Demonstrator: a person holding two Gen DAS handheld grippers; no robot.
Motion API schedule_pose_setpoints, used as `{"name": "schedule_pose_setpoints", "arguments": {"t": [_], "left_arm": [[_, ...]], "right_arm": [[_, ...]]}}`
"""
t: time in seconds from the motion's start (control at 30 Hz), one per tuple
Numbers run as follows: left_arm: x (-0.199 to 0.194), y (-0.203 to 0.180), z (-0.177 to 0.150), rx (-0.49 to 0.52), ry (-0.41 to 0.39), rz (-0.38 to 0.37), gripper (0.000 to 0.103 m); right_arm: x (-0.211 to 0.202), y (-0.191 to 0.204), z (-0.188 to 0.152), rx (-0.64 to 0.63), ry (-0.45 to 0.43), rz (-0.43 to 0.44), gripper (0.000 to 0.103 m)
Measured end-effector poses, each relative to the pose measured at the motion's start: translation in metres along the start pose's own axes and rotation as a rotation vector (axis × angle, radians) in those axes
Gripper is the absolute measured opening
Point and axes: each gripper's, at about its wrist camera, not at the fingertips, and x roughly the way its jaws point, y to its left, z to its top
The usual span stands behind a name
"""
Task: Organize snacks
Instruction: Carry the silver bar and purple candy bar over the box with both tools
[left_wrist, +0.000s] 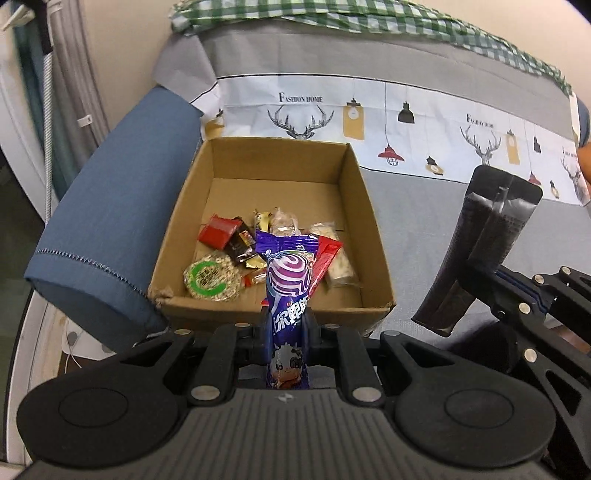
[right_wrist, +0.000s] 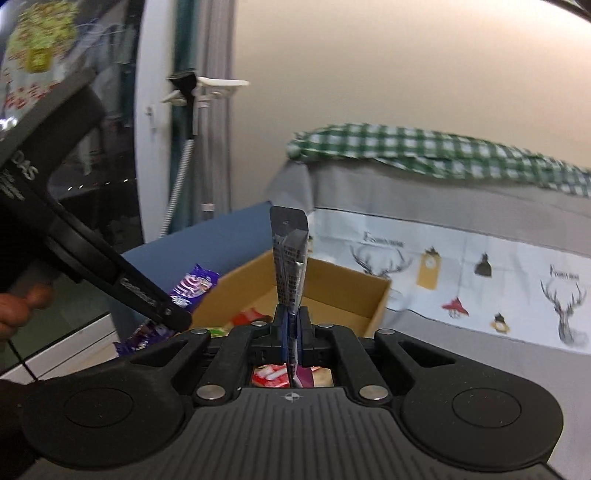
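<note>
Snacks sit loose on the floor of the open cardboard box (left_wrist: 177, 218), which stands on the grey sofa cover (left_wrist: 413, 206) against a blue armrest (left_wrist: 110, 206): a round seeded cake (left_wrist: 211, 277), a red packet (left_wrist: 218, 230) and a white nougat bar (left_wrist: 338, 266) among them. Your left gripper (left_wrist: 287, 325) is clamped nearly closed on a purple candy wrapper (left_wrist: 290, 273), just over the box's near wall. Your right gripper (right_wrist: 291, 325) is pinched fully together on a dark silver sachet (right_wrist: 290, 258) that stands upright from its jaws, near the box's right side.
</note>
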Motion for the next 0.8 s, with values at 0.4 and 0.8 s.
{"name": "schedule_pose_setpoints", "arguments": {"t": [0.4,0.8], "left_arm": [[0.015,0.012,0.003,-0.015,0.016,-0.032,0.016],[0.057,0.027,0.038,-0.03,0.041,-0.009,0.016]], "right_arm": [[0.014,0.02,0.005,-0.032,0.049,0.003,0.004],[0.062,0.006,0.015,-0.017,0.097,-0.006,0.004]]}}
